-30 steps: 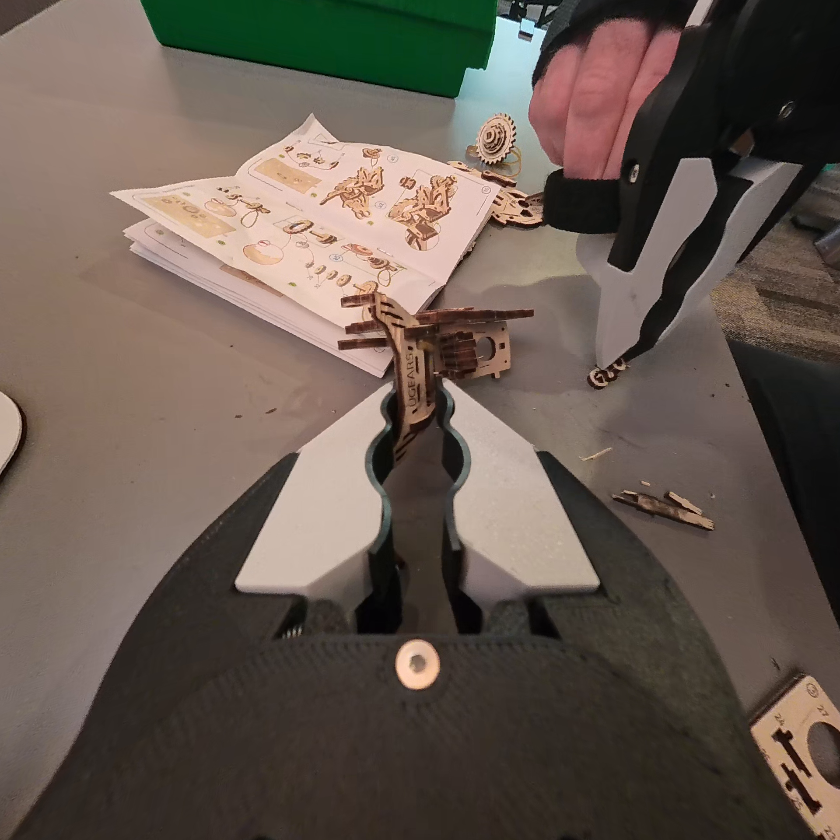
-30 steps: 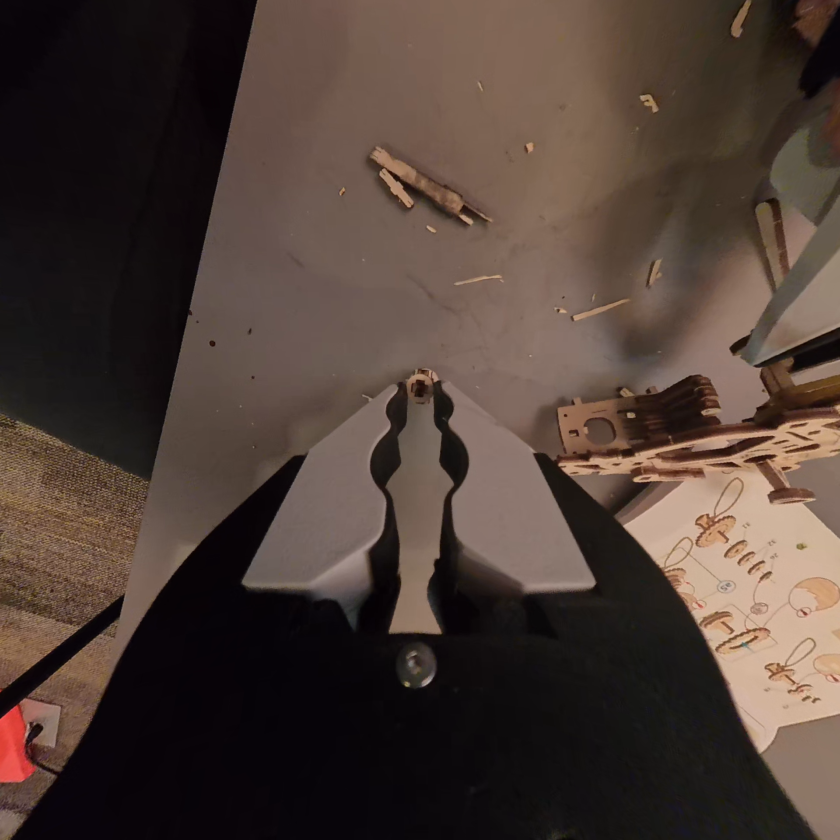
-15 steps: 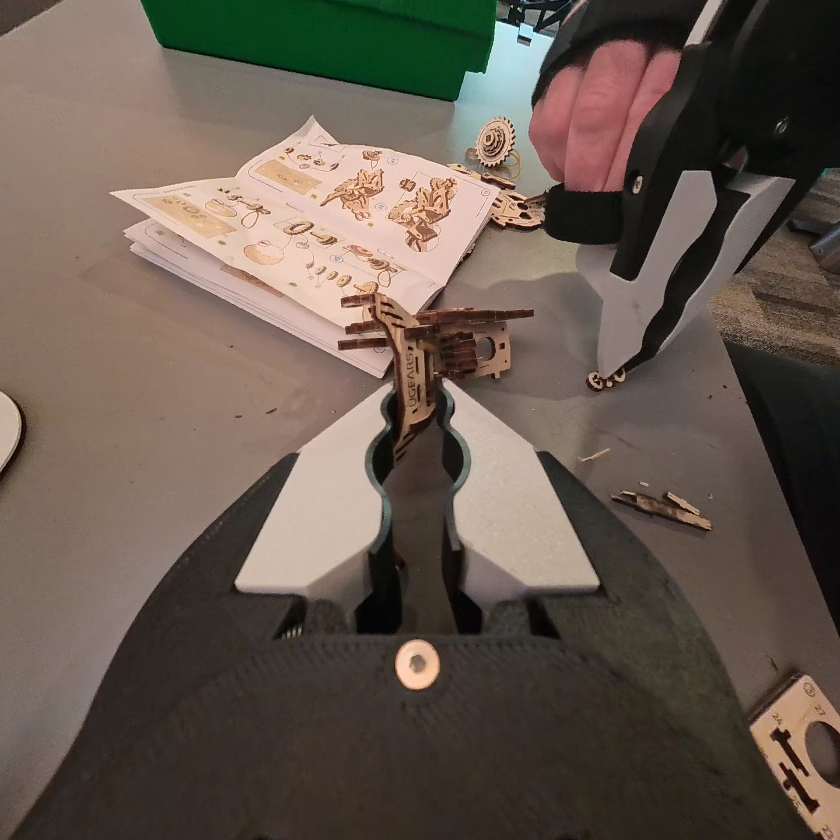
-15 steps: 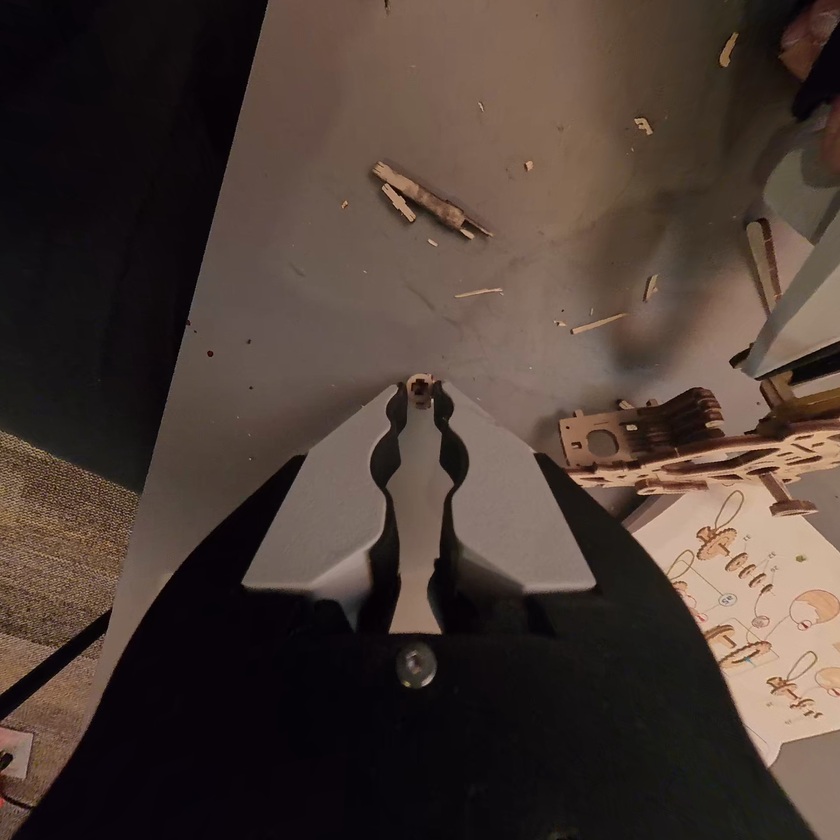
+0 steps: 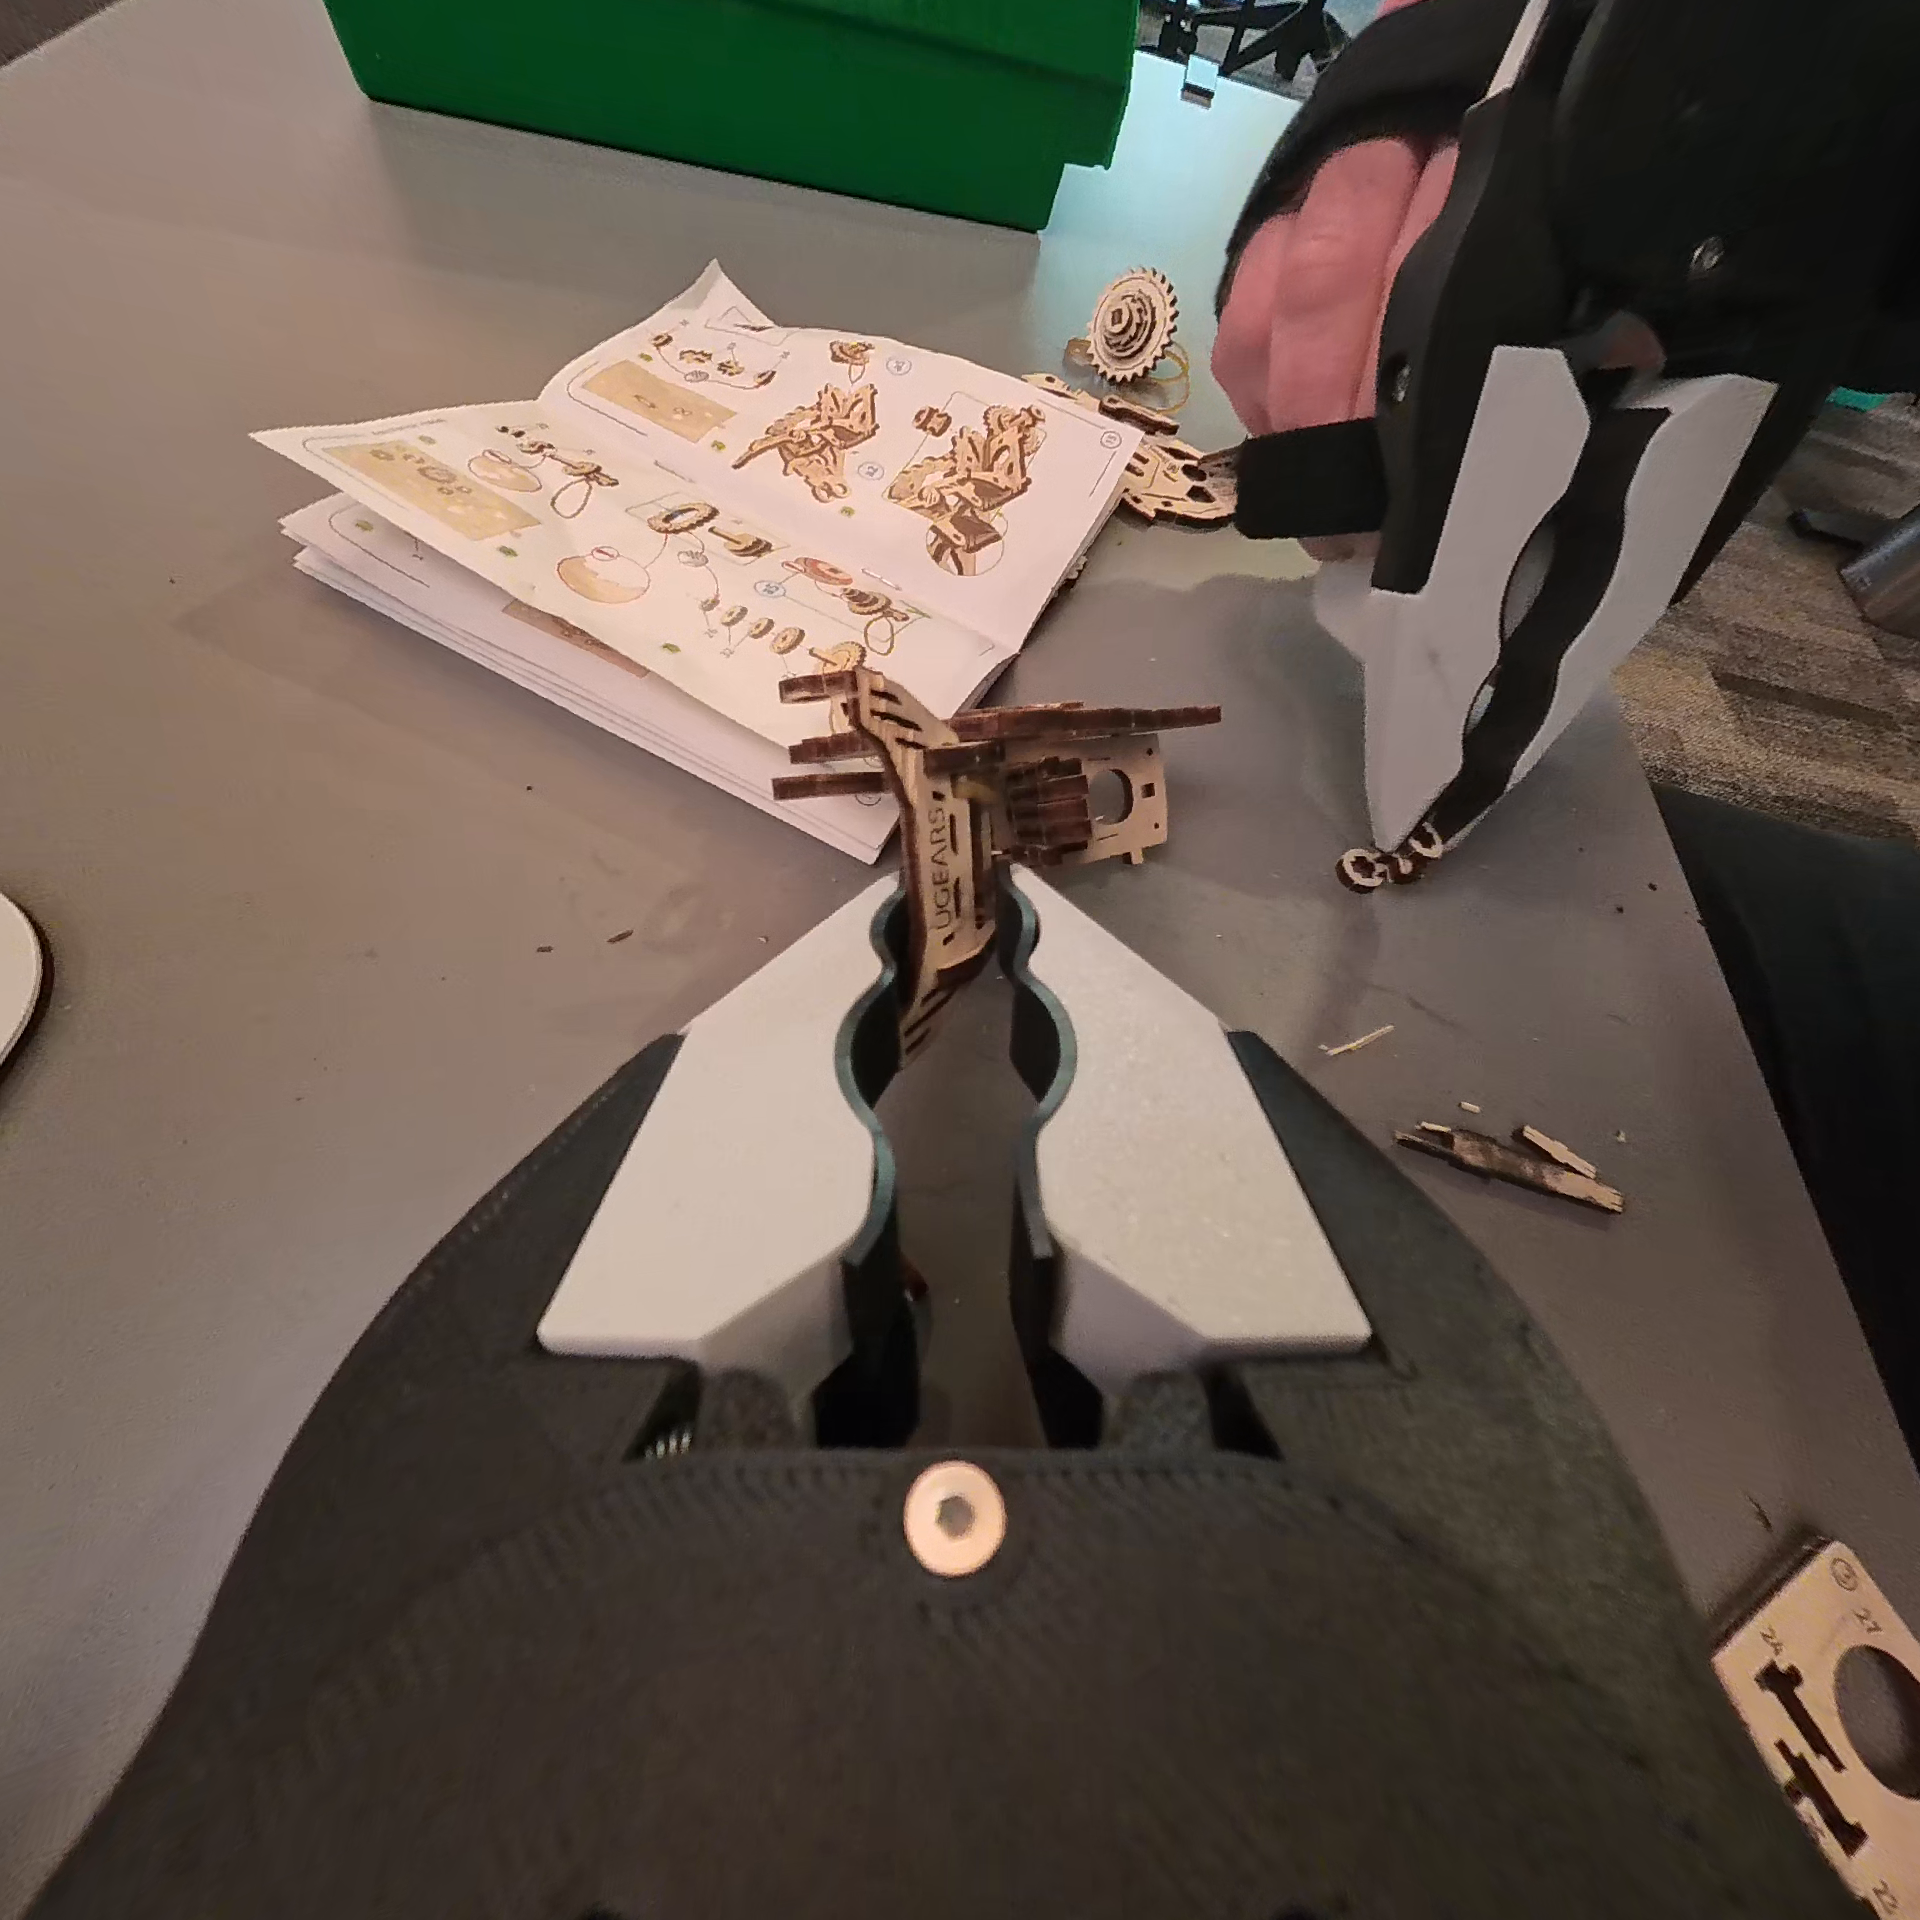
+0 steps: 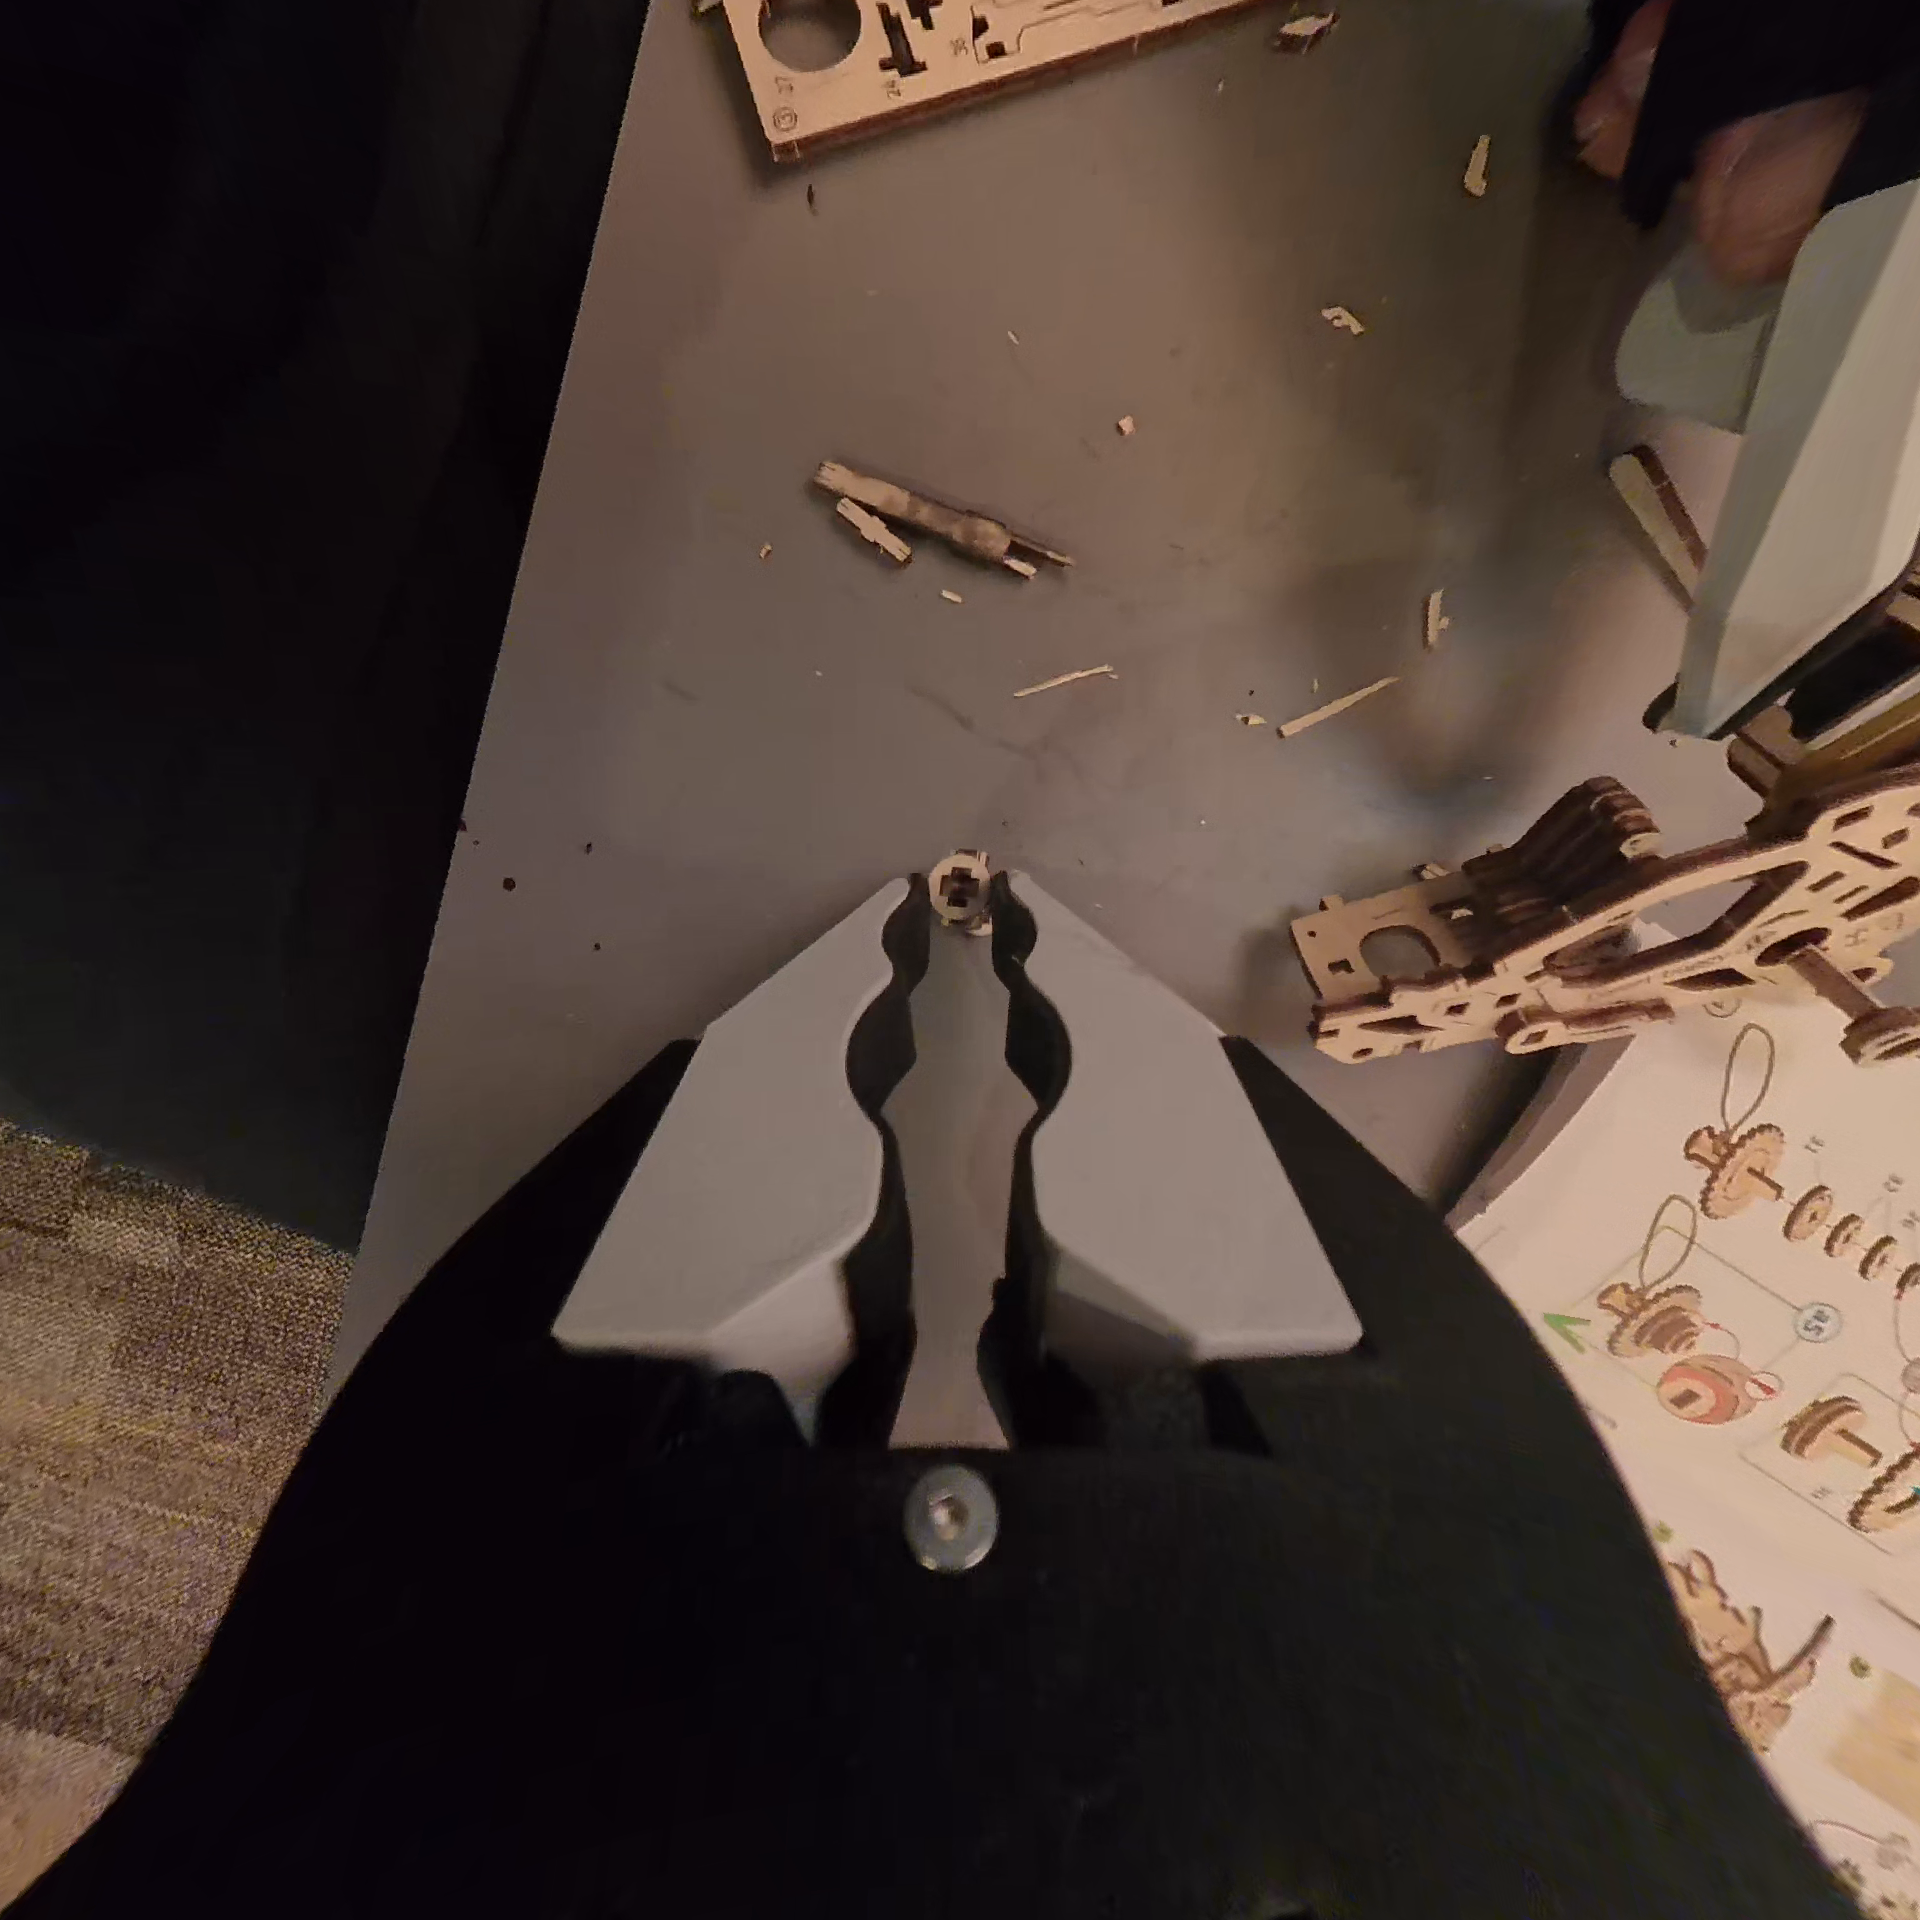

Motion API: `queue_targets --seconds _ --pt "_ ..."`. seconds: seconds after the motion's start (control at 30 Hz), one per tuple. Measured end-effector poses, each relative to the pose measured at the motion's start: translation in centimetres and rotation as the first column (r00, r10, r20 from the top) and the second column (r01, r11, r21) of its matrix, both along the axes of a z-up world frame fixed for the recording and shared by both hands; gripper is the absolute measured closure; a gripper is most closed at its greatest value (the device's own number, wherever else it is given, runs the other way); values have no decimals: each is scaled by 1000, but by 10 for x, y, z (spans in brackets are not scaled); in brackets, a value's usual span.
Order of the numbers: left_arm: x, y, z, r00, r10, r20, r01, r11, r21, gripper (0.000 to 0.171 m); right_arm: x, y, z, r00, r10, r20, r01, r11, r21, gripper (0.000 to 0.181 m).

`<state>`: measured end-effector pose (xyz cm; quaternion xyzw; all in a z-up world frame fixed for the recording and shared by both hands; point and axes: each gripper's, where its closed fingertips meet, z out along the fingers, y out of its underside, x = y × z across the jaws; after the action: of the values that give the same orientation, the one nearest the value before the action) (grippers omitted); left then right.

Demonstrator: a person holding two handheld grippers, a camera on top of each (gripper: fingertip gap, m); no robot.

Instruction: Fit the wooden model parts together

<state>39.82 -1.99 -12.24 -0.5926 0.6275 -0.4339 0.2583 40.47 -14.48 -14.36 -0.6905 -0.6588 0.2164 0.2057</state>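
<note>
My left gripper (image 5: 951,883) is shut on a part-built wooden model (image 5: 997,774), holding it by a flat plate just above the grey table (image 5: 312,831). The model also shows in the right wrist view (image 6: 1600,935), with the left gripper's finger (image 6: 1808,540) above it. My right gripper (image 6: 961,883) is shut on a small wooden part (image 6: 958,885) with round openings. In the left wrist view the right gripper (image 5: 1397,844) points down at the right, with the small part (image 5: 1387,860) at its tips, close over the table.
An open instruction booklet (image 5: 675,540) lies behind the model. A green box (image 5: 727,94) stands at the back. Loose gear parts (image 5: 1127,322) lie behind the booklet. Wood scraps (image 5: 1507,1164) and a punched-out part sheet (image 5: 1839,1704) lie at the right, near the table edge. Tip to tip, the grippers are about 12 centimetres apart.
My right gripper has lifted and pulled back from the table with the small part. The left gripper and the model have stayed still.
</note>
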Motion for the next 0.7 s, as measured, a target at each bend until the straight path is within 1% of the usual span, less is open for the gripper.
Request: queue_targets --seconds 0.7 --pt "0 0 -1 1000 -2 -4 2 1000 -2 159 3 1 -4 999 -4 -41 4 1000 -2 173"
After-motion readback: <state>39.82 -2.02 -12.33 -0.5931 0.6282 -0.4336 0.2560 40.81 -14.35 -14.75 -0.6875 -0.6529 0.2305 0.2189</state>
